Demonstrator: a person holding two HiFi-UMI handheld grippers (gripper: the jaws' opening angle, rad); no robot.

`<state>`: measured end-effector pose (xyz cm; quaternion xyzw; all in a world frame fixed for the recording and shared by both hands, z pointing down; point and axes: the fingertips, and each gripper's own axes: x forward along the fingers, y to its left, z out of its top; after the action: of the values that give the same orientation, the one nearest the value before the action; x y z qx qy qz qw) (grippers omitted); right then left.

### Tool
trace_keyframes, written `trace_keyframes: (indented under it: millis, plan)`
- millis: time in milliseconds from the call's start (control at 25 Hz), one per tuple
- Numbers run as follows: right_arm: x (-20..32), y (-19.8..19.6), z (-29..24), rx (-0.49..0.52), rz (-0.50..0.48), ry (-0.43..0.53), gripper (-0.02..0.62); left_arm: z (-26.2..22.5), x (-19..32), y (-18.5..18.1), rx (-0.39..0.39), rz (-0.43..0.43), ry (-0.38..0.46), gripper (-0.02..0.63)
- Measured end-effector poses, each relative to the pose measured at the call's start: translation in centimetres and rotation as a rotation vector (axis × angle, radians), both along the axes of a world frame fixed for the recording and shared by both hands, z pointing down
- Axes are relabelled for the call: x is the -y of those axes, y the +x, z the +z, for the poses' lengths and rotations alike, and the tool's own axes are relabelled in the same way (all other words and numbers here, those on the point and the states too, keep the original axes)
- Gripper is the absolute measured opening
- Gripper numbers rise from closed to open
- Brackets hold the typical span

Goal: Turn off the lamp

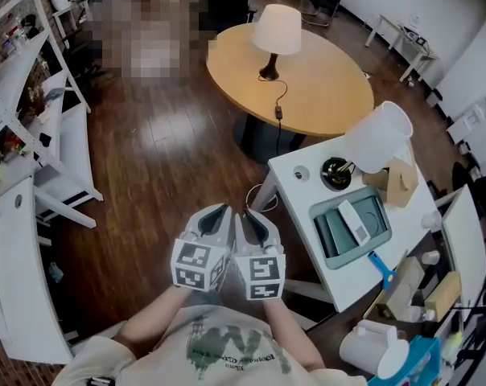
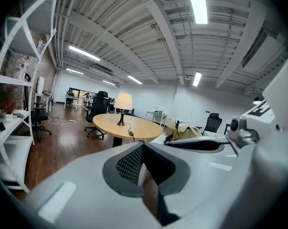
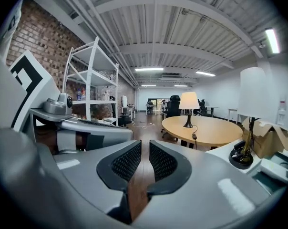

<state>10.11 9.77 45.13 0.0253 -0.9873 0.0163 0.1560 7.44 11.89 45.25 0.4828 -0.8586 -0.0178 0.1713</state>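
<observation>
Table (image 1: 331,95): big, oval, smooth wood top.
Lamp (image 1: 276,30): pale cone shade, dark base, standing upright near the table's far left edge.
Left gripper (image 2: 143,146): grey, held nearly level, jaws pressed together, empty.
Right gripper (image 3: 145,144): just beside it, jaws a thin gap apart, empty.

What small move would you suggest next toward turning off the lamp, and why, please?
Probably step forward, bringing the left gripper and right gripper toward the inline switch on the cord. The lamp looks lit on the round table, and both are held close to the body, well short of it.
</observation>
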Motion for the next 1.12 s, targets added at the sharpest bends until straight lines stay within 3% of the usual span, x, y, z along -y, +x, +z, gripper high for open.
trace_keyframes:
  millis: [240, 680, 1120]
  plan:
    - [0.6, -5.8, -0.6, 0.008, 0.062, 0.007, 0.051, -0.6, -0.2, -6.6, 0.003, 0.038, 0.021, 0.000]
    - [2.3, -12.5, 0.3, 0.021, 0.098, -0.015, 0.055, -0.1, 0.1, -13.6, -0.012, 0.035, 0.027, 0.000]
    - [8.0, -23.4, 0.8, 0.079, 0.091, -0.058, 0.055, 0.7, 6.8, -23.3, 0.030, 0.062, -0.054, 0.000]
